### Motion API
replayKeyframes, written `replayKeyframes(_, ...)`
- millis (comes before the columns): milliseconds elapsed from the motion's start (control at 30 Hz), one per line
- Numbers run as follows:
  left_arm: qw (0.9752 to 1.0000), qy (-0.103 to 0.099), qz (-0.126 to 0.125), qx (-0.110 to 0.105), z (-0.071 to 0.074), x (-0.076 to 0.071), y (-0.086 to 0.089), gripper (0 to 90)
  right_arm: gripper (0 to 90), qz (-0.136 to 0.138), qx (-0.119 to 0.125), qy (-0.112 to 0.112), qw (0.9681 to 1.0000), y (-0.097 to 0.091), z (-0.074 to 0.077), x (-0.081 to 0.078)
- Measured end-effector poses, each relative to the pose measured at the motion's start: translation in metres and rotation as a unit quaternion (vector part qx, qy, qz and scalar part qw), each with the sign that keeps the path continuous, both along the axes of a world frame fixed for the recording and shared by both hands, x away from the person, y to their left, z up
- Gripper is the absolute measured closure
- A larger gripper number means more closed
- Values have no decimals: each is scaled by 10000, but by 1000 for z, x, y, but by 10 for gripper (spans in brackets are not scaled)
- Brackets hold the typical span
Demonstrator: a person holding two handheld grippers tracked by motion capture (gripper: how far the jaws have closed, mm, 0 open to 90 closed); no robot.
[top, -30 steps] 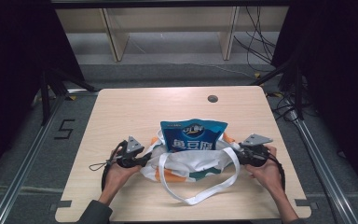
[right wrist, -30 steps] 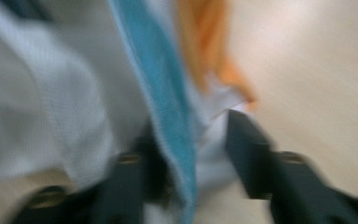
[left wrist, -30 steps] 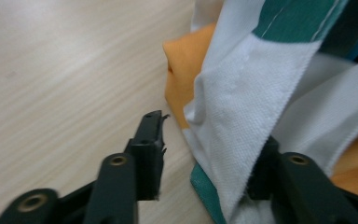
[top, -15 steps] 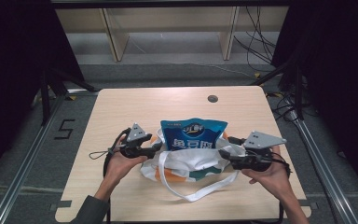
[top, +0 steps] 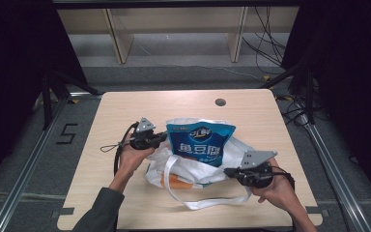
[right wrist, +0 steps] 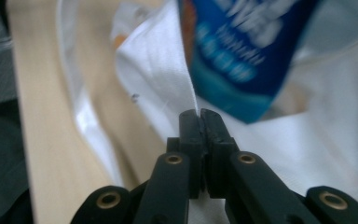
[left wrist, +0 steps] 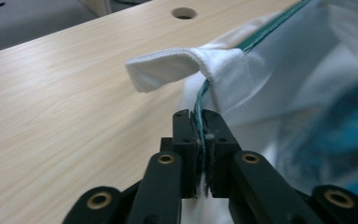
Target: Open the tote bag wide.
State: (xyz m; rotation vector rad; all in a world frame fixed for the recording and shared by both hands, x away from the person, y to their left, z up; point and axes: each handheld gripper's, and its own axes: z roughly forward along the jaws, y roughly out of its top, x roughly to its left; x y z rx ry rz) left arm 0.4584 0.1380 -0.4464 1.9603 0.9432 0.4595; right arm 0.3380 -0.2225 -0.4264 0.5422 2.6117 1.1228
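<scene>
1. White cloth bag (top: 193, 169) lying mid-table, toward the near edge, mouth spread between both grippers; green trim along the rim in the left gripper view.
2. Blue snack pouch (top: 200, 144) sitting in the bag mouth, tilted, top sticking out toward the far side.
3. Long white strap (top: 198, 200) looping out of the bag toward the near table edge; second strap end (left wrist: 165, 70) folded over by the rim.
4. Left gripper (top: 160, 138) clamped on the bag's trimmed rim at the bag's left side; jaws just closed, fabric pinched between them.
5. Right gripper (top: 228, 171) clamped on the bag's white edge at the right side, just below the pouch; jaws just closed, cloth between them.
6. Wooden table (top: 125, 111) underneath, round hole (top: 220, 102) near the far edge.
</scene>
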Motion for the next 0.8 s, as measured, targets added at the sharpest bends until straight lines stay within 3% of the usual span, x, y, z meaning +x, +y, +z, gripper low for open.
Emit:
replayKeyframes(100,9991,342,147,213,-13,21,0,857,892,165,-231,224,9993,5,-21,-11)
replayKeyframes(133,9985,437,204,258,-18,25,-1,856,892,80,-480,465,9977,10,-37,-13)
replayKeyframes(167,9975,554,275,337,-25,30,-4,855,892,96,-555,473,9973,13,-46,-12)
replayKeyframes(233,9954,767,204,534,-42,39,-9,855,893,6,-764,757,9942,23,-71,-12)
replayKeyframes(267,9949,797,237,572,-48,41,-12,854,892,-107,-708,859,9937,24,-72,-13)
replayKeyframes(300,9946,849,264,531,-54,42,-15,853,892,79,-632,704,9955,24,-73,-10)
replayKeyframes(333,9944,872,316,502,-56,42,-17,850,892,44,-629,697,9956,24,-73,-11)
replayKeyframes(400,9946,711,361,670,-46,37,-17,825,880,-32,-590,729,9956,22,-72,-12)
replayKeyframes(433,9956,622,368,602,-36,30,-12,792,850,11,-605,673,9959,21,-70,-11)
replayKeyframes(467,9956,622,368,602,-36,30,-12,671,850,11,-605,673,9959,21,-70,-11)
replayKeyframes(500,9971,575,373,342,-26,21,-5,605,640,-257,-219,657,9973,16,-49,-18)
replayKeyframes(533,9982,356,471,90,-13,3,1,565,593,-203,-118,447,9987,12,-36,-17)
replayKeyframes(567,9988,268,405,73,-9,-5,3,542,553,-269,93,300,9991,8,-24,-17)
replayKeyframes(667,9997,111,191,-92,4,-30,7,497,506,-521,576,-95,9969,-4,6,-15)
replayKeyframes(700,9996,80,112,-258,5,-39,5,506,500,-670,659,-220,9953,-8,16,-13)
replayKeyframes(733,9994,177,-12,-291,7,-47,5,494,495,-885,759,-388,9924,-12,23,-8)
replayKeyframes(767,9988,206,-30,-437,7,-53,2,487,487,-1038,702,-525,9907,-17,30,-2)
replayKeyframes(800,9990,204,-42,-405,7,-55,2,481,485,-1235,726,-611,9878,-20,34,4)
